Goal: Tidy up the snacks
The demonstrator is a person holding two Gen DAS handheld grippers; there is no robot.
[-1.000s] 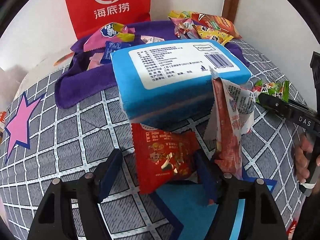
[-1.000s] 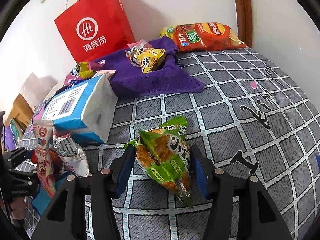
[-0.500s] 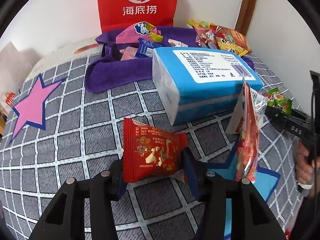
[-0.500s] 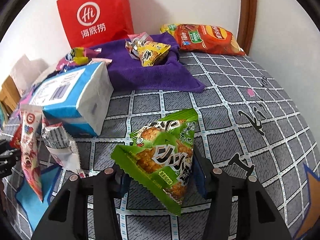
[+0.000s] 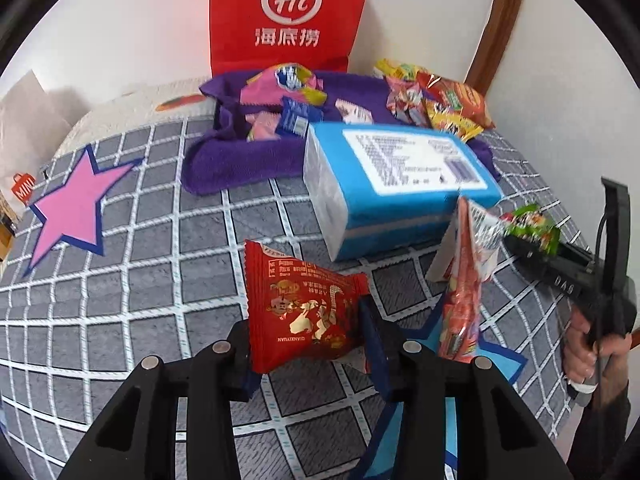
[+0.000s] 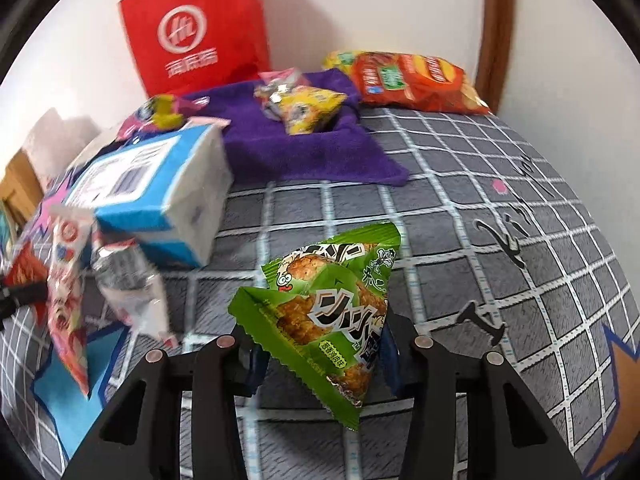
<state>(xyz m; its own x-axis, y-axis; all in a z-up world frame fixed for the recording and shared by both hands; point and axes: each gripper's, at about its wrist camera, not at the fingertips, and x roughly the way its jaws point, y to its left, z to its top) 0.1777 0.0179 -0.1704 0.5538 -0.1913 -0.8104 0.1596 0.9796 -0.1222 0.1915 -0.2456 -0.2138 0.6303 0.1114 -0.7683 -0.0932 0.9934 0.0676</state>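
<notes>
Both grippers closing, left gripper [image 5: 308, 344] pinching the red packet [image 5: 300, 312], right gripper [image 6: 320, 354] the green packet [image 6: 332, 304], purple cloth [image 5: 240, 160] ahead beyond the blue box [image 5: 392, 188]

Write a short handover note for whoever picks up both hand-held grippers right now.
Left hand-held gripper: jaws closing on the red snack packet, lifted off the bedspread.
Right hand-held gripper: jaws closing on the green snack packet, also lifted.
Purple towel by the red bag already carries several snacks; an orange chip bag lies beside it.
The blue tissue pack and two packets leaning on it are not yet sorted.
Likely next: bring both held packets to the towel.
</notes>
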